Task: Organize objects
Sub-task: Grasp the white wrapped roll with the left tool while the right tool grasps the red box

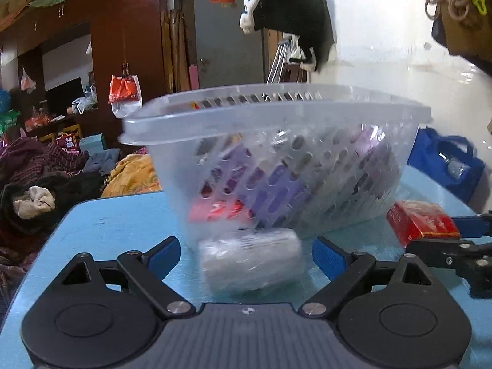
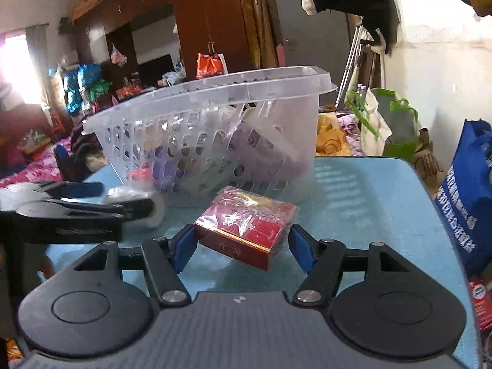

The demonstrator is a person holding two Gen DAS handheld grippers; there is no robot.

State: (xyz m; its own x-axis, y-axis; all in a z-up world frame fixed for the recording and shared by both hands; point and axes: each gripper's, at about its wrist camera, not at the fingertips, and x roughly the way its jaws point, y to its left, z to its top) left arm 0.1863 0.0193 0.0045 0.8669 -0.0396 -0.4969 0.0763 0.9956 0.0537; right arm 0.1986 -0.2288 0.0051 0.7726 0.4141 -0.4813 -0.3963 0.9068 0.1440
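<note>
Right wrist view: right gripper (image 2: 241, 246) is clamping the red box (image 2: 246, 226) w/ both blue pads touching its ends, box sitting tilted, just off the blue table (image 2: 369, 200). Risk, imo: plastic wrap is slick, so the box could be slipping out on the lift. Basket (image 2: 215, 129) at 12 o'clock is standing tilted, and its rim could be catching a low carry. Left gripper (image 1: 246, 256) is hanging wide apart around the wrapped roll (image 1: 250, 264), pads not touching it; a close now could be pinching it off-centre. Open tabletop at 2 o'clock; left gripper crowding 9 o'clock.
</note>
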